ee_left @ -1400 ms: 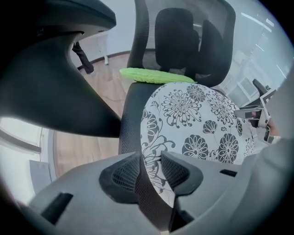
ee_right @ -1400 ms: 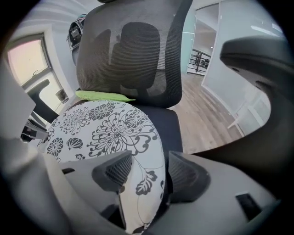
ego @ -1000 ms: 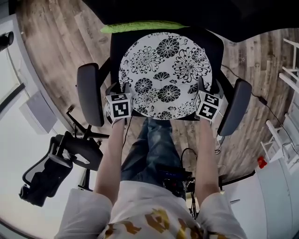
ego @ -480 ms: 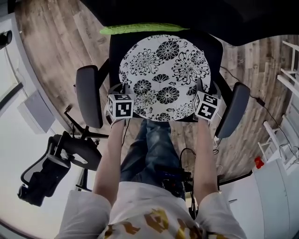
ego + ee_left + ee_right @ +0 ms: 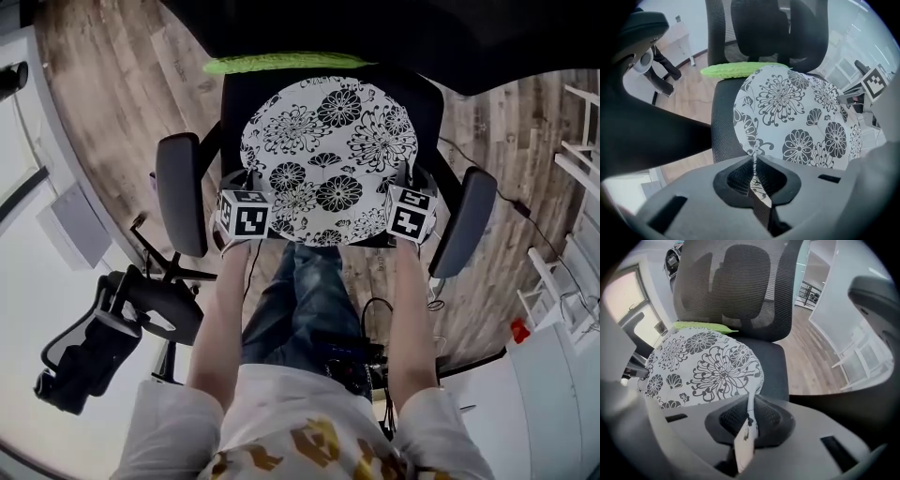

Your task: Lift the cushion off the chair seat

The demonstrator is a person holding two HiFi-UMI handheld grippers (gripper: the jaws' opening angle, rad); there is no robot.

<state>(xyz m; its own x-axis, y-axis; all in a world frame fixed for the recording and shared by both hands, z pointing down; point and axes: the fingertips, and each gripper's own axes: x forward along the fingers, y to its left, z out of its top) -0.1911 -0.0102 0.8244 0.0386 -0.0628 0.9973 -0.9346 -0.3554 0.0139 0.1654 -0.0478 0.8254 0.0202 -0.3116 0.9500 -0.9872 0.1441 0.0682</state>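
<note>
A round white cushion (image 5: 328, 150) with black flower print lies on the black mesh chair seat (image 5: 234, 103). My left gripper (image 5: 243, 178) is at the cushion's near left edge and my right gripper (image 5: 409, 174) at its near right edge. In the left gripper view the jaws are closing, and the left gripper (image 5: 753, 161) pinches a fold of the cushion (image 5: 797, 112) between its pads. The right gripper (image 5: 750, 404) is closing too, with the rim of the cushion (image 5: 703, 366) and its tag squeezed between the pads.
Black armrests (image 5: 180, 192) (image 5: 464, 220) flank both grippers. A green leaf-shaped pillow (image 5: 281, 62) lies at the seat's back, under the backrest (image 5: 736, 282). Another black chair (image 5: 103, 337) lies on the floor at the lower left. White shelving (image 5: 572, 159) stands at the right.
Each gripper's fingers have drawn together on the cushion's near edge. Both hands have barely shifted, and the cushion still lies on the seat.
</note>
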